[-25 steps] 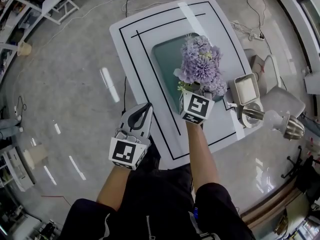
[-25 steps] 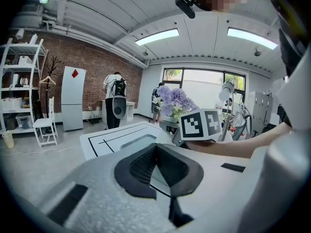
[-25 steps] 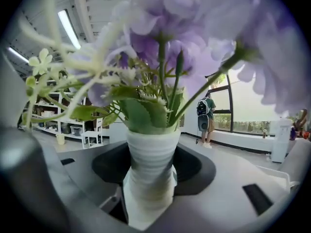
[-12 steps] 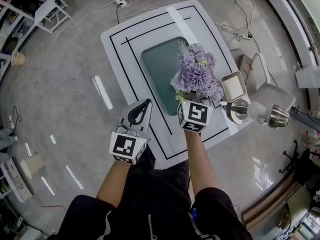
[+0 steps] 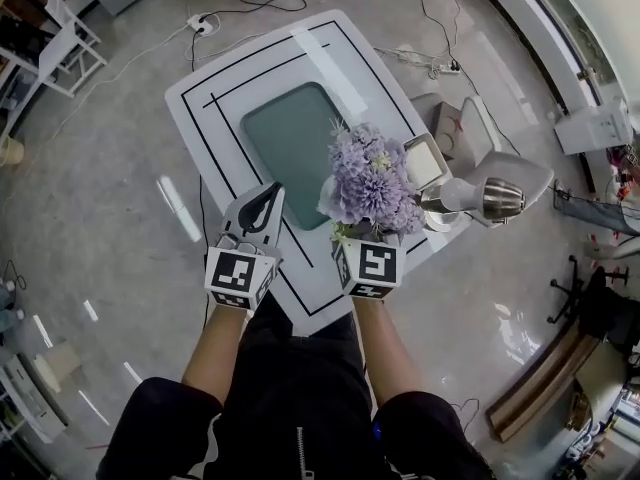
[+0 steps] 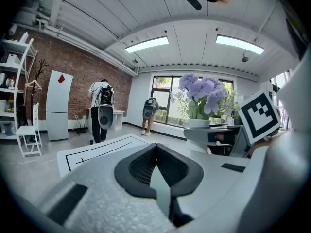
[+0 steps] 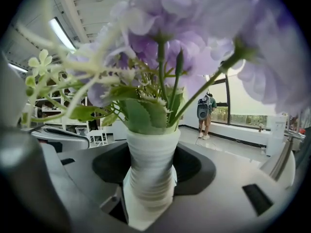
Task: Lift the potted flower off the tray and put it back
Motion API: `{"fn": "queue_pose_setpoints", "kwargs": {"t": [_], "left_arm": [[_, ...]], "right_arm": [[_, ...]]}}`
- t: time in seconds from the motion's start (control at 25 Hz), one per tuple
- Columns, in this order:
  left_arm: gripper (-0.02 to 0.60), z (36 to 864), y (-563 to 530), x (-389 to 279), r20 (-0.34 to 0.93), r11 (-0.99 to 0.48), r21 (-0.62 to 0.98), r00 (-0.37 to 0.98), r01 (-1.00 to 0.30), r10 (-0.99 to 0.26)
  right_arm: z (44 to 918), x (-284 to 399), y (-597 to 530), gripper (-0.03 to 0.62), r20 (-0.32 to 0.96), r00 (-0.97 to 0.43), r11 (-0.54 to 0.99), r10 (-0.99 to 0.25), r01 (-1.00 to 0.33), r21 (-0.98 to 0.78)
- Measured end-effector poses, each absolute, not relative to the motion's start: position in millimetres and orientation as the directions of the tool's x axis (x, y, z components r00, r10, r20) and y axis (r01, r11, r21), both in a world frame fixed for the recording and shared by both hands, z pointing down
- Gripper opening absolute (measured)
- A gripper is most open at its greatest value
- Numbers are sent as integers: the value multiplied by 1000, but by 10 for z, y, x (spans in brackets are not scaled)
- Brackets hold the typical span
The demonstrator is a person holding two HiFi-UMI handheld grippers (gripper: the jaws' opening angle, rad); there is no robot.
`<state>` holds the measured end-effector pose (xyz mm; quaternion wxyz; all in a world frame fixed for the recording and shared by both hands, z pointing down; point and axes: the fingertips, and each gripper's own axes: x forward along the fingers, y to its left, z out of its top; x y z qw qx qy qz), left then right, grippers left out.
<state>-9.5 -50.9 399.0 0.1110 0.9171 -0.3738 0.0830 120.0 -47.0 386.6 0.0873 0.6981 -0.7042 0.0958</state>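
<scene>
**Step in hand:** lift. The potted flower (image 5: pixel 368 183) is judged to be clear of the tray (image 5: pixel 285 133). In the head view it is carried above the near part of the counter (image 5: pixel 215 83), and the tray lies empty toward 11 o'clock of it.

**Next move called for:** the pot is to be brought back toward 11 o'clock until it is centred over the tray. It is then to be lowered upright until the base is seated, and only then released. The top-heavy blooms are judged likely to tip the pot if it is set down tilted.

**Left hand-held gripper** (image 5: pixel 266 200): seen at 9 o'clock of the flower. Its jaws are closed tip to tip in the left gripper view (image 6: pixel 156 152), and nothing is held or touched. The flower is seen from there at 2 o'clock, apart from it.

**Right hand-held gripper** (image 5: pixel 366 246): its jaws are set wide and clamped on the white ribbed pot (image 7: pixel 149 164). The pot is seated upright between the dark pads in the right gripper view, with stems and purple blooms rising above them.

**Beside it, at 3 o'clock:** a metal lamp head (image 5: pixel 495 198) is noted, not touched.
</scene>
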Motion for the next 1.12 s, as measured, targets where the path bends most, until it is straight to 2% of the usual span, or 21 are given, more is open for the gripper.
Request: {"fn": "queue_pose_setpoints", "kwargs": {"t": [0.48,1.12], "left_arm": [[5,3910,-395,270,224,-748,118,752,-653,-620],[5,3889,-379,369,202,-776,109,778,-622,-595]], "right_arm": [[3848,1292,41,244,278,20,-29,-960,-999,-27],[3862,1385,35,244,274,24,-33,-962,-999,-28]]}}
